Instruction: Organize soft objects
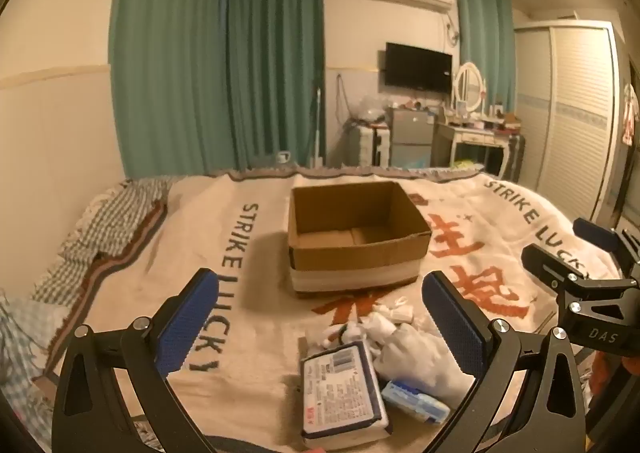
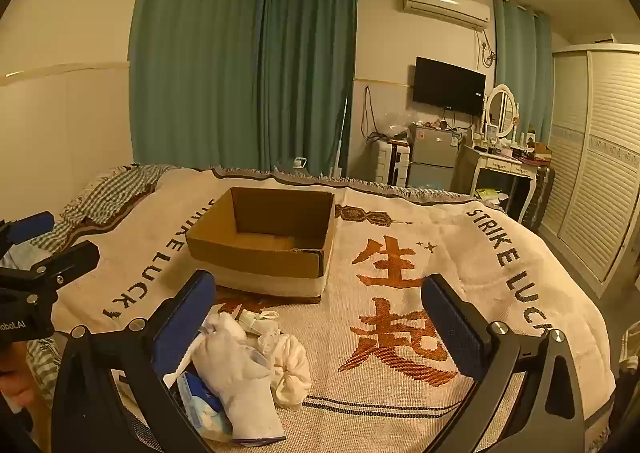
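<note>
An open, empty cardboard box (image 1: 356,237) stands in the middle of the bed; it also shows in the right wrist view (image 2: 264,241). In front of it lies a pile of soft things: a flat tissue pack (image 1: 340,389), a small blue wipes packet (image 1: 416,401), a white glove (image 2: 244,385) and small white cloth bundles (image 2: 292,361). My left gripper (image 1: 320,329) is open and empty, hovering above the tissue pack. My right gripper (image 2: 320,329) is open and empty, just right of the pile. Each gripper shows at the edge of the other's view.
The bed is covered by a cream blanket (image 2: 460,261) with orange characters and "STRIKE LUCKY" lettering. A checked cloth (image 1: 116,221) lies at the far left. Beyond the bed are green curtains, a TV, a dresser (image 2: 504,169) and a wardrobe (image 2: 600,173).
</note>
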`<state>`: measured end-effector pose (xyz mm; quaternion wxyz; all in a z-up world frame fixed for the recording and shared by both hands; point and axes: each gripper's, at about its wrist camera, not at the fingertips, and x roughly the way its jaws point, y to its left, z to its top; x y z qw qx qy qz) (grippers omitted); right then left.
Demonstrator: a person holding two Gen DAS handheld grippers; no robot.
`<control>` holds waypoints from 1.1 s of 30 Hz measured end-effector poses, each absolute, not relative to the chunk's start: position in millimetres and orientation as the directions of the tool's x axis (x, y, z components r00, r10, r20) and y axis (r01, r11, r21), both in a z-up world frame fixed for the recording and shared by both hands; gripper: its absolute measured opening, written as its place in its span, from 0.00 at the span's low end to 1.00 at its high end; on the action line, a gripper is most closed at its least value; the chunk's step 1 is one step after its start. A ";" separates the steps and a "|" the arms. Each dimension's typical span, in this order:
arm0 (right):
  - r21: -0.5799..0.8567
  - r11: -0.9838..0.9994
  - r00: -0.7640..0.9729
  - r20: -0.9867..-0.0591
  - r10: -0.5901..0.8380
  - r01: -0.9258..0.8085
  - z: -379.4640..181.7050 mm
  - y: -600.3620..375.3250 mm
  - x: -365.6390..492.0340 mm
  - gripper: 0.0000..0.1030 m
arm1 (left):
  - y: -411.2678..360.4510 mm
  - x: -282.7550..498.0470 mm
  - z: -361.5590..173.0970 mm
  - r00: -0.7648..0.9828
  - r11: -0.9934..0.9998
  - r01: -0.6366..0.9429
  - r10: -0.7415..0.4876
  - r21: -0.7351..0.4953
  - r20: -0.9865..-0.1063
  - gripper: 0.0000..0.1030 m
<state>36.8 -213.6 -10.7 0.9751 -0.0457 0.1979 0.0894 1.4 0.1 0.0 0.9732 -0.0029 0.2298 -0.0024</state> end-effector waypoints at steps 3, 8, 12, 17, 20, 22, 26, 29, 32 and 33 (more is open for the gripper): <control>-0.054 0.979 0.903 -0.400 0.157 -0.194 -11.1 -213.1 37.3 1.00 | 2.8 4.4 2.5 0.891 1.000 0.013 -0.016 -0.011 -0.453 1.00; -0.054 0.979 0.902 -0.403 0.156 -0.194 -11.9 -212.4 38.1 1.00 | 2.0 1.5 -0.4 0.902 1.000 0.007 -0.008 -0.003 -0.431 1.00; -0.056 0.979 0.901 -0.405 0.156 -0.195 -10.9 -211.1 38.3 1.00 | 2.7 1.1 -0.4 0.904 1.000 0.007 -0.006 0.001 -0.427 1.00; -0.058 0.979 0.899 -0.408 0.158 -0.198 -11.3 -209.8 37.7 1.00 | 0.7 -1.6 -0.2 0.903 1.000 0.001 0.004 0.011 -0.430 1.00; -0.056 0.978 0.899 -0.407 0.159 -0.198 -15.1 -211.9 38.5 1.00 | 0.7 -2.3 -0.8 0.904 1.000 0.003 0.001 0.010 -0.428 1.00; -0.056 0.978 0.899 -0.408 0.160 -0.199 -16.7 -212.9 39.1 1.00 | -0.3 -2.6 -1.2 0.904 1.000 0.005 0.001 0.013 -0.427 1.00; -0.058 0.978 0.899 -0.408 0.159 -0.199 -15.9 -209.5 38.3 1.00 | 0.0 -2.4 -0.8 0.903 1.000 0.006 0.000 0.013 -0.429 1.00; -0.058 0.978 0.899 -0.407 0.159 -0.199 -16.1 -209.4 37.7 1.00 | -0.2 -2.9 -0.8 0.903 1.000 0.006 0.000 0.013 -0.429 1.00; -0.058 0.978 0.899 -0.409 0.159 -0.199 -15.8 -209.2 37.8 1.00 | -1.0 -3.1 -0.8 0.903 1.000 0.004 0.003 0.017 -0.430 1.00; -0.058 0.978 0.899 -0.409 0.159 -0.199 -16.3 -209.3 37.7 1.00 | -1.0 -3.4 -0.9 0.903 1.000 0.005 0.003 0.018 -0.429 1.00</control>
